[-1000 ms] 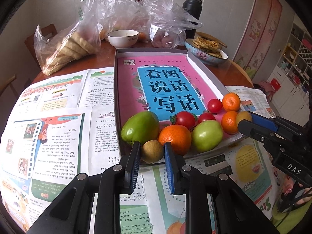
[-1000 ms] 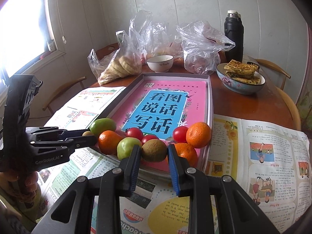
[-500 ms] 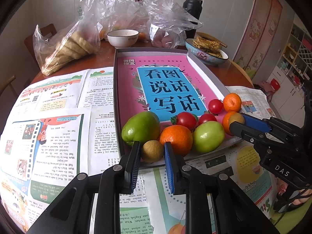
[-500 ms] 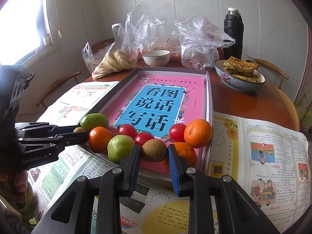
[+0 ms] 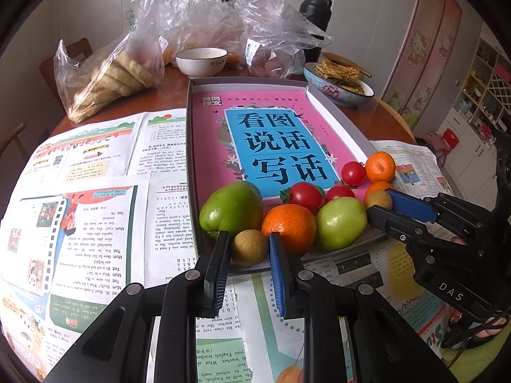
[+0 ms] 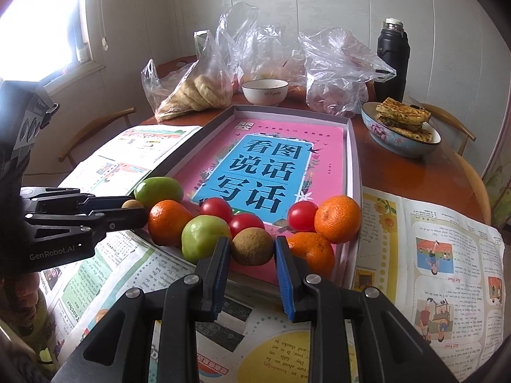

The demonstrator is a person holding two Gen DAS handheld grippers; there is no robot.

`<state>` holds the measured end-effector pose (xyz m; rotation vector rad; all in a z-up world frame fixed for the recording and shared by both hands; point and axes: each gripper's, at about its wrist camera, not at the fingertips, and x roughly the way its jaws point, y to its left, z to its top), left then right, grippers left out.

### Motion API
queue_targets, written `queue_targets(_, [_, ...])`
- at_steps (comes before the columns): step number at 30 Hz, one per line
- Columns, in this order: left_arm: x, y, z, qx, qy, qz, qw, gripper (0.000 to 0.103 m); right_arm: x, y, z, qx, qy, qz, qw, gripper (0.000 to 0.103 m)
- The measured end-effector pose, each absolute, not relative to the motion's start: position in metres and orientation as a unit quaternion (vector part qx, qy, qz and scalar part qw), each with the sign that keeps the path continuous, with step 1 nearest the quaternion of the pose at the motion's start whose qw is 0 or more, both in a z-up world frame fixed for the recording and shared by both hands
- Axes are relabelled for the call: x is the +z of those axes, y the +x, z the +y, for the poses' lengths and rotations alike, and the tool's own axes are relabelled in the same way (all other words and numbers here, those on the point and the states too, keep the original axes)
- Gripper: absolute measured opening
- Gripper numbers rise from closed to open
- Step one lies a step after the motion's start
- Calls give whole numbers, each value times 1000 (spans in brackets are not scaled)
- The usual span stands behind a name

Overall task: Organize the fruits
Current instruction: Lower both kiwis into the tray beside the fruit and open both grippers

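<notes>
A grey tray (image 5: 191,159) lined with a pink book holds fruit along its near end. There are two green fruits (image 5: 231,209), oranges (image 5: 289,226) and red tomatoes (image 5: 305,194). My left gripper (image 5: 249,244) is shut on a small brown fruit (image 5: 249,248) at the tray's near edge, beside the larger green fruit. My right gripper (image 6: 252,247) is shut on a second small brown fruit (image 6: 252,245), between a green fruit (image 6: 204,236) and an orange (image 6: 314,252). Each gripper also shows in the other's view: the right gripper (image 5: 378,205) and the left gripper (image 6: 135,208).
Open newspapers (image 5: 95,223) cover the round wooden table around the tray. At the back stand clear plastic bags of food (image 5: 105,79), a white bowl (image 5: 201,60), a blue bowl of flatbread (image 5: 338,83) and a black flask (image 5: 314,16). Wooden chairs (image 6: 453,127) ring the table.
In the left wrist view the right gripper, with its brown fruit, has edged slightly left toward the smaller green fruit. The left gripper has stayed put.
</notes>
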<state>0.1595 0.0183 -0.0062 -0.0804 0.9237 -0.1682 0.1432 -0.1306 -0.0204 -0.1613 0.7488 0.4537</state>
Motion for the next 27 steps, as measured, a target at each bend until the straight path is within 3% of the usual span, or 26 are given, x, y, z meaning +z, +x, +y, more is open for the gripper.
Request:
queue_targets(18, [-7,159,19,-81,-41,446,891,24,-21,144,-136,224,-57,374,898,30])
queue_targets(27, [-8,159,20,-76,-39,448,890,26,-17,136,-139,227,-49,368,900,36])
